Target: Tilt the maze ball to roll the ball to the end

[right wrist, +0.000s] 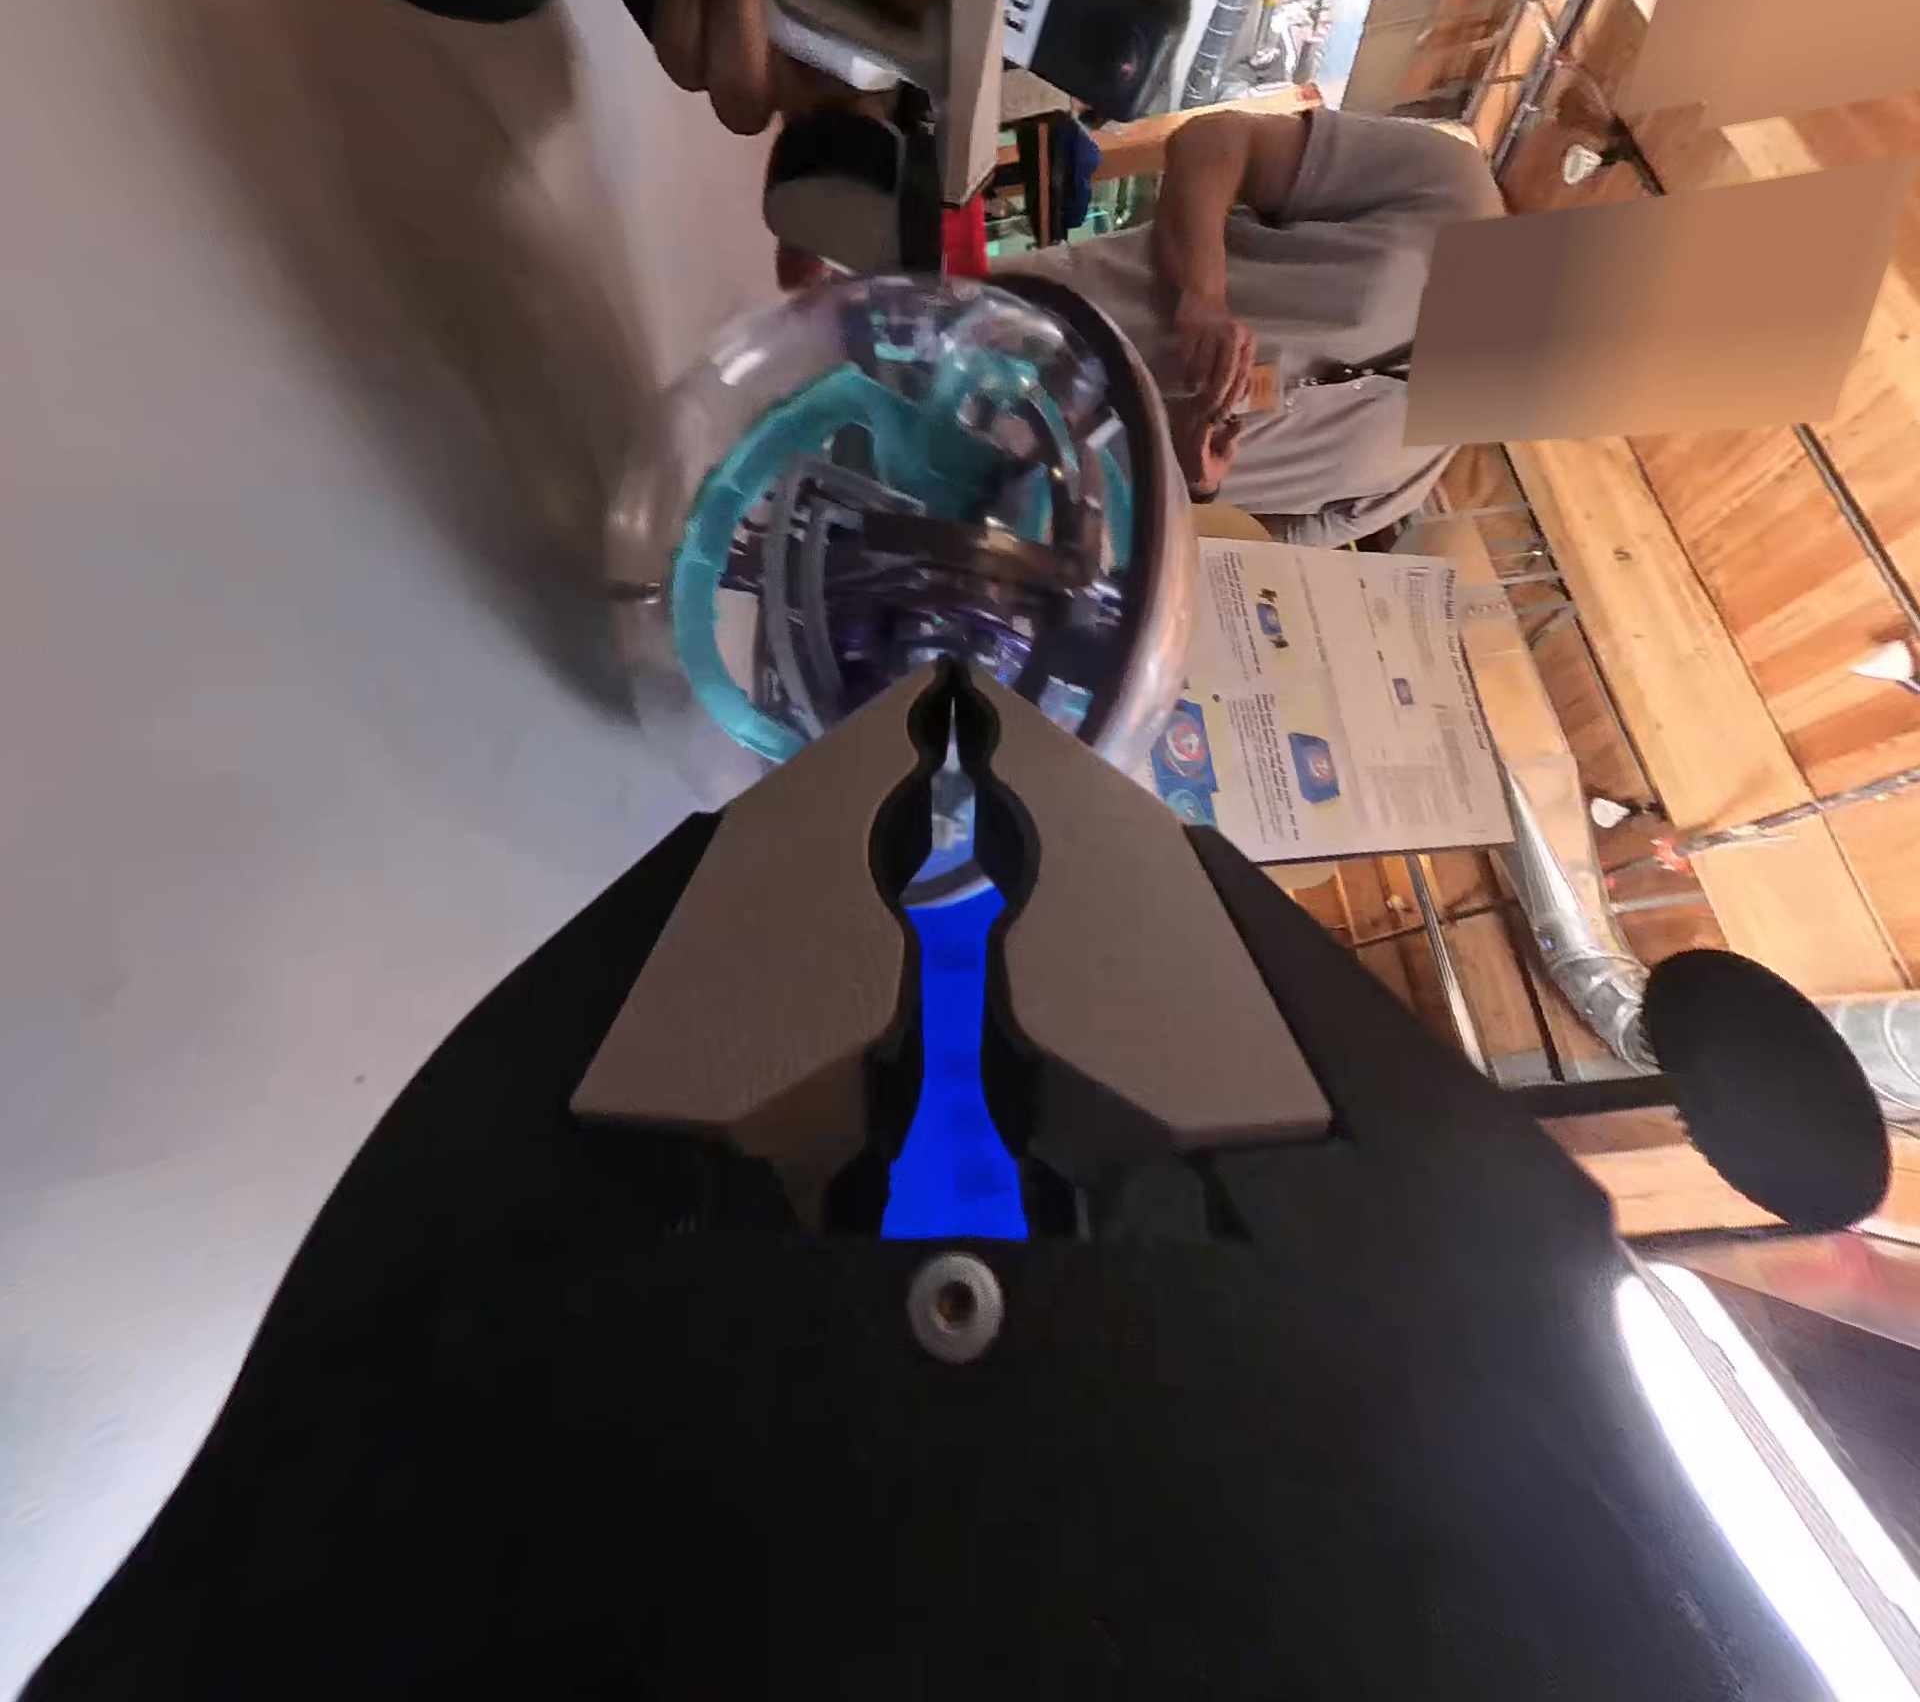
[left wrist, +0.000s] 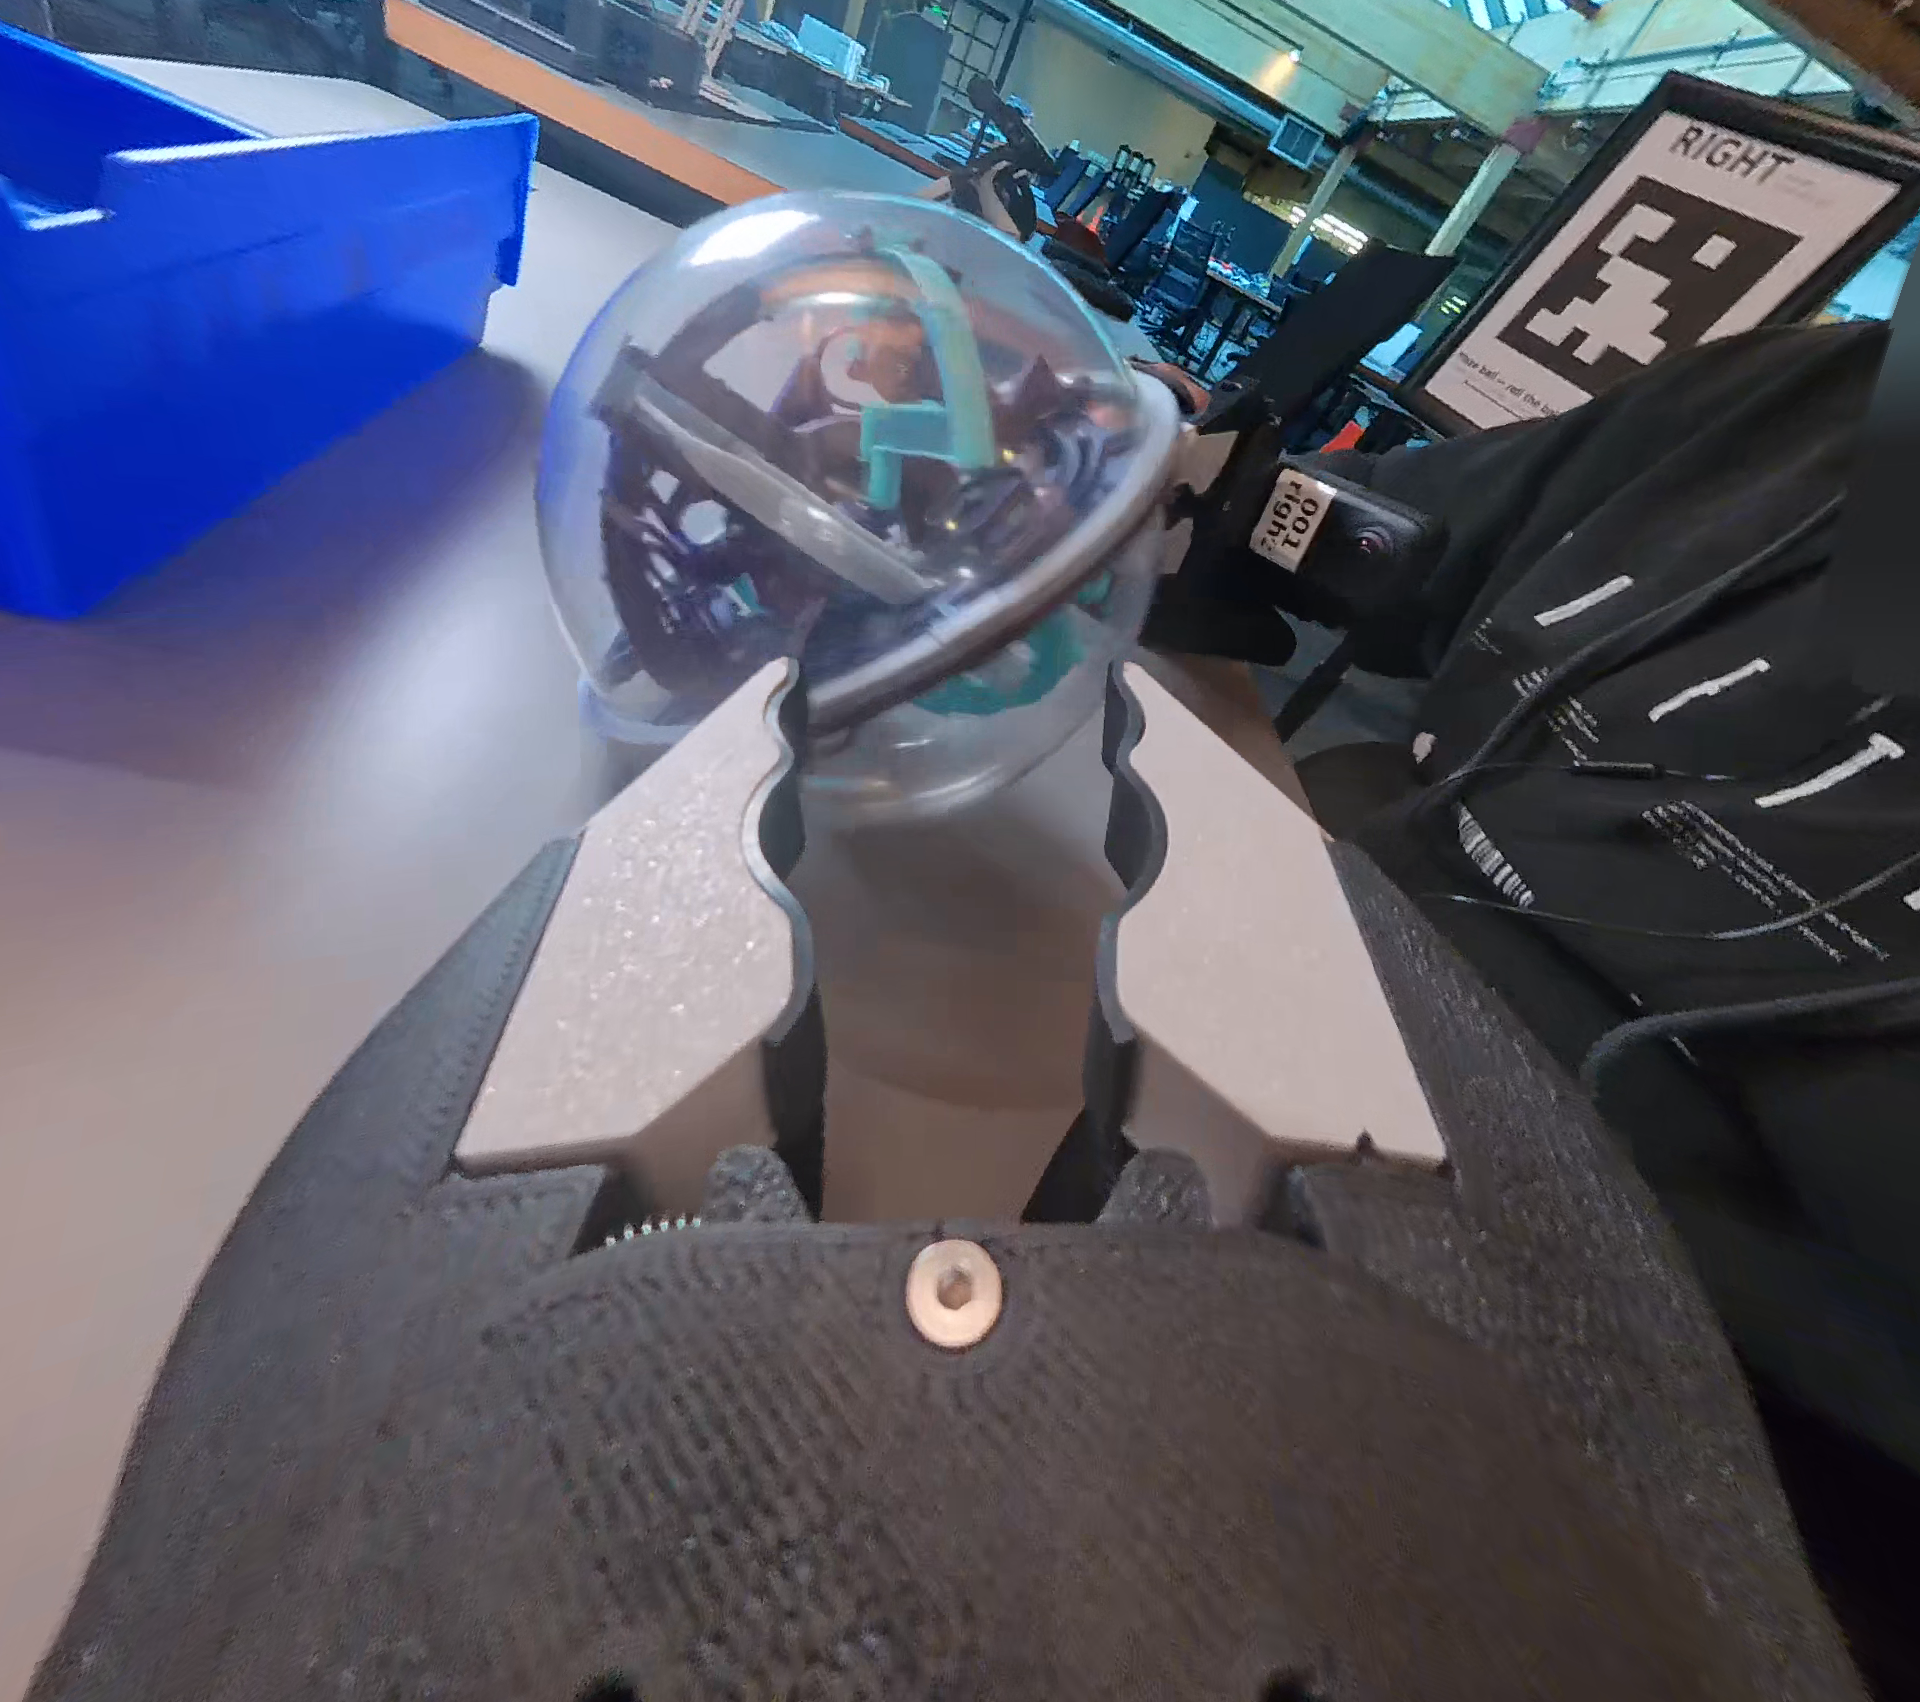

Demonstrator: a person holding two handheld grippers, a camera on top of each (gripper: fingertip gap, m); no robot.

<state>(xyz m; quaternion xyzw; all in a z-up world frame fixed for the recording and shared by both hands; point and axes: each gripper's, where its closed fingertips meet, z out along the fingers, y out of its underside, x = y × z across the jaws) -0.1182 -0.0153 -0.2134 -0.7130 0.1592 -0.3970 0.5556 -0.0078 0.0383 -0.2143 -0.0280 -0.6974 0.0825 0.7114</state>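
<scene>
Pale, smooth surface (left wrist: 260, 873) runs beneath both tools, with a blue bin (left wrist: 239, 364) left of the left tool (left wrist: 951, 696) and a workshop hall of long benches beyond. Maze ball (left wrist: 842, 489) sits between the left tool's spread fingers; the right tool (right wrist: 953, 678) pinches its rim ahead.

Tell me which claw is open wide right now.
The left claw: its fingers stand wide apart at the maze ball. The right claw is nearly shut, apparently pinching the ball's rim.
</scene>
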